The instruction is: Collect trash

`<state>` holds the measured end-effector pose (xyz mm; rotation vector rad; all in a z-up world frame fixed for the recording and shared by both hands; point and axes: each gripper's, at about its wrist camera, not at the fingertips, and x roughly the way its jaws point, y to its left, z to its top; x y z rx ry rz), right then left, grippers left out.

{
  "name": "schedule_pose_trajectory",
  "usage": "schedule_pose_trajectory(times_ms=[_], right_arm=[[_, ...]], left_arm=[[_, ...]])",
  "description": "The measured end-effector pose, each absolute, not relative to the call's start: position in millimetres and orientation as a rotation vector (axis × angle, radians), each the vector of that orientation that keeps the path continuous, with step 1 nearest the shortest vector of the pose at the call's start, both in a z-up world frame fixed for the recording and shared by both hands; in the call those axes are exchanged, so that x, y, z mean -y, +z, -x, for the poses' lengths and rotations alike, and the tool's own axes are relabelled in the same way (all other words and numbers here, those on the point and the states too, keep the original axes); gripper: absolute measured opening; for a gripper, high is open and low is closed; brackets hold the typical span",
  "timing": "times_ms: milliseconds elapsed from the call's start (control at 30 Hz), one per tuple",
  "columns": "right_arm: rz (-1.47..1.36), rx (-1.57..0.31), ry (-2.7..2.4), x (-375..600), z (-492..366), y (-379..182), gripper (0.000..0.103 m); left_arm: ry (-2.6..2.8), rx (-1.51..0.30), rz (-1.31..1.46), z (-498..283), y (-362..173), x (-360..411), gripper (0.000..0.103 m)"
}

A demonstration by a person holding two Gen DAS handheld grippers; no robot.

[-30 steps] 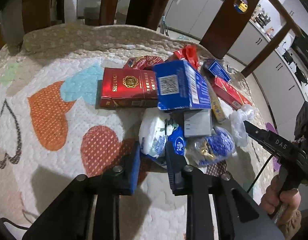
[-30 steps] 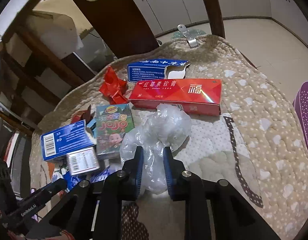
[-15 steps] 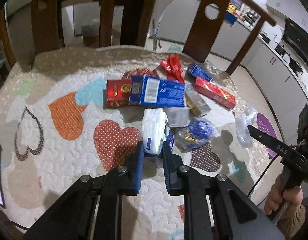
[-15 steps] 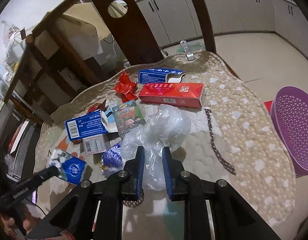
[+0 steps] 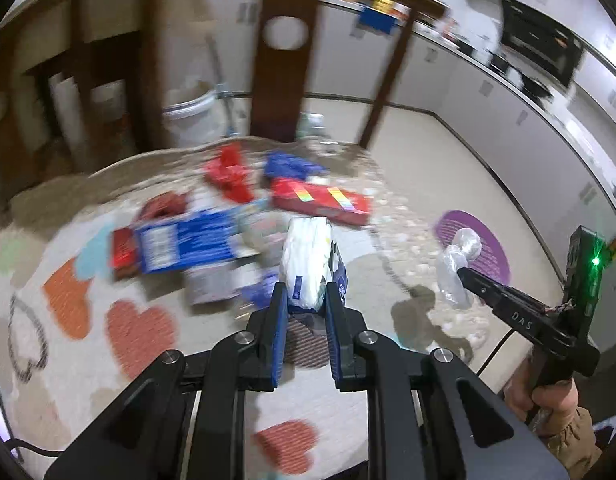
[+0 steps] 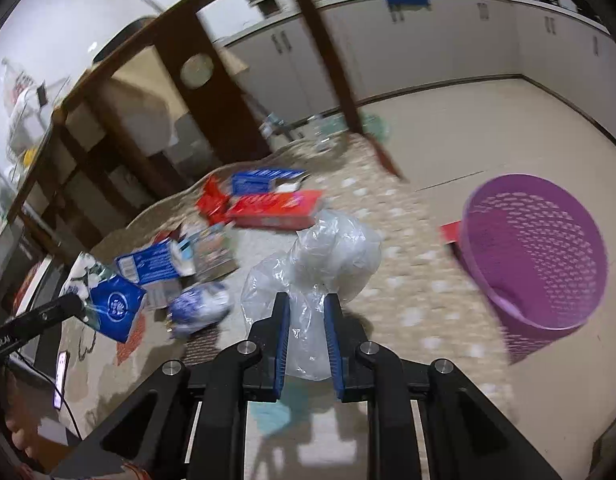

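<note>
Now your left claw [image 5: 306, 306] pinches the white-and-blue wrapper [image 5: 308, 264] and your right claw [image 6: 306, 320] grips the clear plastic bag [image 6: 324, 252], both lifted off the tabletop [image 6: 408, 280], presumably bound for the purple basket [image 6: 536, 256].

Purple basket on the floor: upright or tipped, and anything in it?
Upright: the purple basket has its open rim facing up. No trash shows on its visible inside wall; the bottom is hidden.

White-blue tissue pack [image 5: 308, 264] and clear crumpled plastic bag [image 6: 320, 272] held aloft, purple basket [image 6: 536, 256] on floor
</note>
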<state>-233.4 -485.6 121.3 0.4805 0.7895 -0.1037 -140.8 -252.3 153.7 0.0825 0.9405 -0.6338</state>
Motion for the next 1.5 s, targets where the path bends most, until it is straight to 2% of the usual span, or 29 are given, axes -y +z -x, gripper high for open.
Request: schedule_pose_trajectory(times_ms=[533, 700, 1033, 1100, 1167, 1233, 1367, 1400, 1500], right_arm=[[-0.627, -0.782, -0.411, 658, 285, 92, 0.019], [-0.643, -0.795, -0.442, 683, 284, 84, 0.019], [-0.645, -0.842, -0.455, 697, 270, 62, 0.02], [-0.64, -0.845, -0.456, 697, 269, 60, 0.025], [-0.635, -0.844, -0.461, 696, 266, 58, 0.026], [-0.634, -0.843, -0.463, 696, 267, 60, 0.031], [-0.624, -0.84, -0.472, 693, 268, 63, 0.037], [-0.621, -0.838, -0.475, 692, 270, 65, 0.041], [-0.612, -0.828, -0.483, 685, 272, 71, 0.047]], left_arm=[[-1.012, -1.008, -0.293, 154, 119, 528, 0.017], [-1.016, -1.045, -0.344, 150, 96, 566, 0.017], [-0.99, -1.087, -0.349, 139, 71, 581, 0.018], [-0.993, -1.084, -0.341, 138, 71, 580, 0.026], [-0.995, -1.073, -0.33, 139, 74, 577, 0.041], [-0.997, -1.063, -0.309, 139, 80, 568, 0.047], [-0.998, -1.071, -0.269, 139, 87, 553, 0.049], [-0.994, -1.069, -0.259, 139, 90, 547, 0.049], [-0.973, -1.049, -0.245, 139, 98, 532, 0.055]])
